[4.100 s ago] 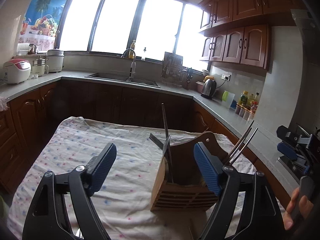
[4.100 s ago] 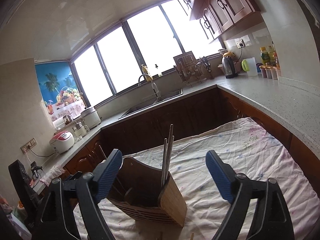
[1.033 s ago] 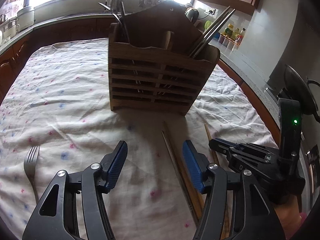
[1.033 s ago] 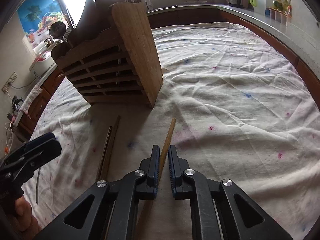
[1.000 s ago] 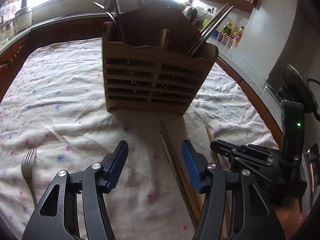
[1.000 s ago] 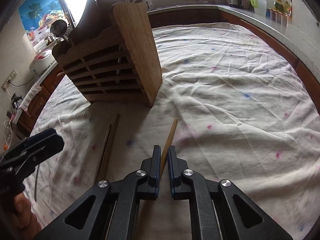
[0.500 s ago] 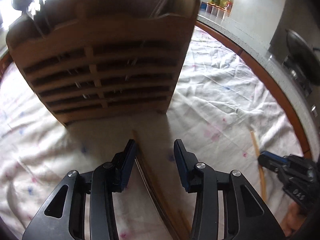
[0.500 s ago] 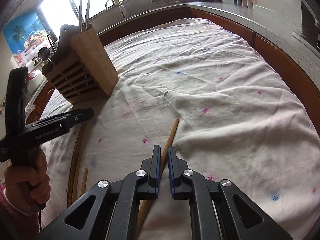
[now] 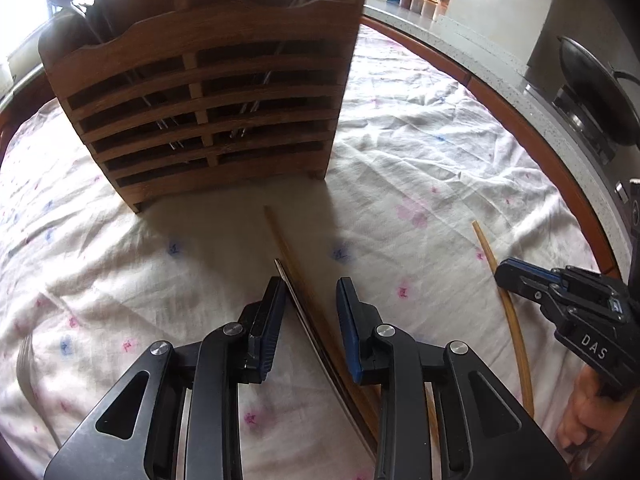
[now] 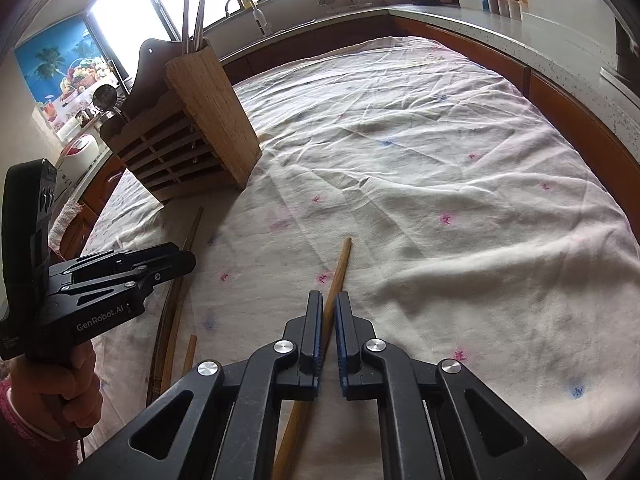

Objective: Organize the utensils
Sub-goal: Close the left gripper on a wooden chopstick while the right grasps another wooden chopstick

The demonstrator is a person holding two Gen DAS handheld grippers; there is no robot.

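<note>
Blue-padded left gripper [image 9: 310,286] has been closing around two long brown sticks [image 9: 304,280], while right gripper [image 10: 328,300] pinches a light wooden chopstick [image 10: 340,264].

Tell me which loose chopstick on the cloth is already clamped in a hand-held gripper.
The pale bamboo chopstick, apart on the right, clamped by the right hand-held gripper.

Two close, downward wrist views, both sharing wooden holder [image 9: 208,92] and cloth [image 10: 440,152].

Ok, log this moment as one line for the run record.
left tongs: closing around dark chopsticks, not yet clamped | right tongs: shut on wooden chopstick | caddy: upright on cloth
</note>
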